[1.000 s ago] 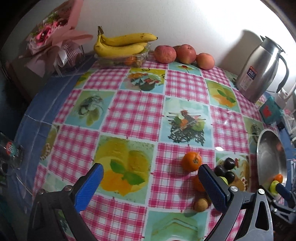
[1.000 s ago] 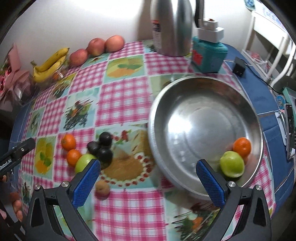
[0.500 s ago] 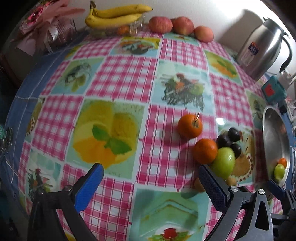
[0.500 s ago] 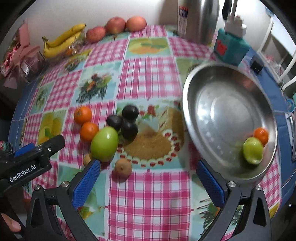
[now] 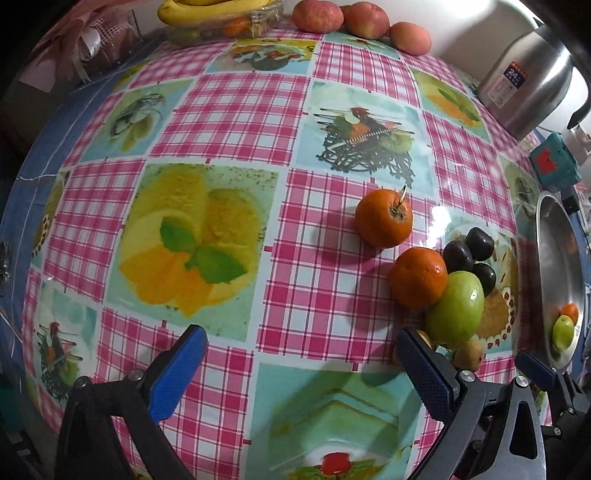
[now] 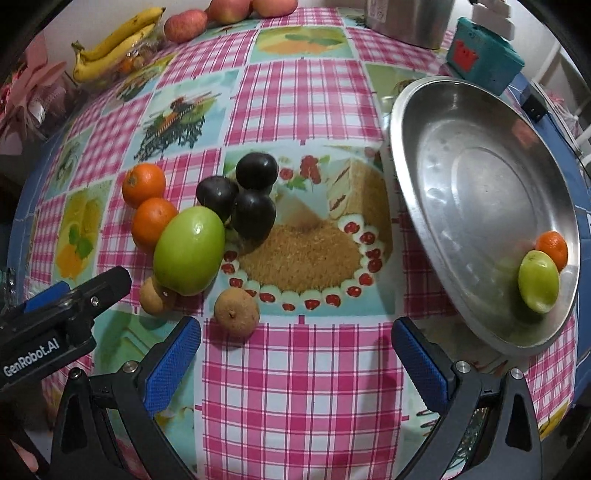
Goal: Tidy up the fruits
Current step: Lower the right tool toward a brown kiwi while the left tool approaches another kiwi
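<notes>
A cluster of loose fruit lies on the checked tablecloth: two oranges [image 6: 144, 184] [image 6: 153, 220], a large green fruit [image 6: 189, 255], three dark plums [image 6: 255, 214] and two small brown fruits [image 6: 236, 312]. A steel bowl [image 6: 436, 177] to the right holds a green fruit [image 6: 538, 281] and a small orange [image 6: 552, 249]. My right gripper [image 6: 295, 354] is open, near the table's front edge, just below the brown fruit. My left gripper [image 5: 299, 363] is open over the cloth, left of the same cluster: orange [image 5: 384, 218], green fruit [image 5: 456, 310].
Bananas [image 6: 118, 35] and apples [image 6: 184, 24] sit along the far wall. A steel thermos [image 5: 532, 77] and a teal box [image 6: 484, 55] stand behind the bowl. A pink wrapped bouquet [image 6: 33, 96] is at the far left. The left gripper's body [image 6: 55, 325] shows in the right wrist view.
Both grippers have moved closer to the fruit cluster and lower toward the table. The fruit has not shifted. Both jaws stay open.
</notes>
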Demonstrator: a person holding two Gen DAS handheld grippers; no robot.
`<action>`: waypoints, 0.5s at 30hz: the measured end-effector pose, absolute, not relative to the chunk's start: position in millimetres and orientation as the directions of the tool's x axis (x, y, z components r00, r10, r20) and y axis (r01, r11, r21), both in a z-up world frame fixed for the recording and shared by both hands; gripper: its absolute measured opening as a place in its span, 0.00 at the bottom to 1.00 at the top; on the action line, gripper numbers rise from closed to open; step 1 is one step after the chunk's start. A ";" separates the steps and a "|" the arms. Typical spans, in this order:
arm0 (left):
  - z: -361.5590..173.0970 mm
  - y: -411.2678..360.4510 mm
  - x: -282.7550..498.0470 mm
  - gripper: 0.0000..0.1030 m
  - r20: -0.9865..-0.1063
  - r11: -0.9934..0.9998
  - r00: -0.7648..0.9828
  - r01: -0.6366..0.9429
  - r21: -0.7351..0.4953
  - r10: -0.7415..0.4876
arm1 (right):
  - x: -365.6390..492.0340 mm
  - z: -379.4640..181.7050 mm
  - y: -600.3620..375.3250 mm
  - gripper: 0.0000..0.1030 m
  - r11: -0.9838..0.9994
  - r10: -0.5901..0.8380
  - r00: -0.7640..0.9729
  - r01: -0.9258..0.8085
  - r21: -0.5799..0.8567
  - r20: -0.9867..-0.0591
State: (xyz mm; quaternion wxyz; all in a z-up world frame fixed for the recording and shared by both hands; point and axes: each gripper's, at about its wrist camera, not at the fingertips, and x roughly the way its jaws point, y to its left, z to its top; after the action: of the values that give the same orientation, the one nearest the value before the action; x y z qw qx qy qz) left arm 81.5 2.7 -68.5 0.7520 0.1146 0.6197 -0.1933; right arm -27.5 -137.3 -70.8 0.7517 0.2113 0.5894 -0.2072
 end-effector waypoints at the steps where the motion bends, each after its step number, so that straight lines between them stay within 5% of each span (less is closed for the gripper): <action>1: -69.2 0.9 81.4 1.00 -0.977 0.898 0.155 0.434 -0.067 -0.147 | -26.2 -72.8 -136.1 1.00 0.830 -0.065 0.214 0.554 0.066 -0.975; 15: -70.6 -3.5 84.2 1.00 -0.979 0.897 0.149 0.437 -0.061 -0.140 | -9.2 -95.1 -129.9 1.00 0.843 -0.125 0.193 0.538 -0.002 -0.973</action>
State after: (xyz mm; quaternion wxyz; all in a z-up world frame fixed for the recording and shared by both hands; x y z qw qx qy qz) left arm 84.2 -3.5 -70.6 0.7485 0.1194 0.6232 -0.1927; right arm -9.2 -129.9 -95.1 0.7526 0.1733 0.5958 -0.2204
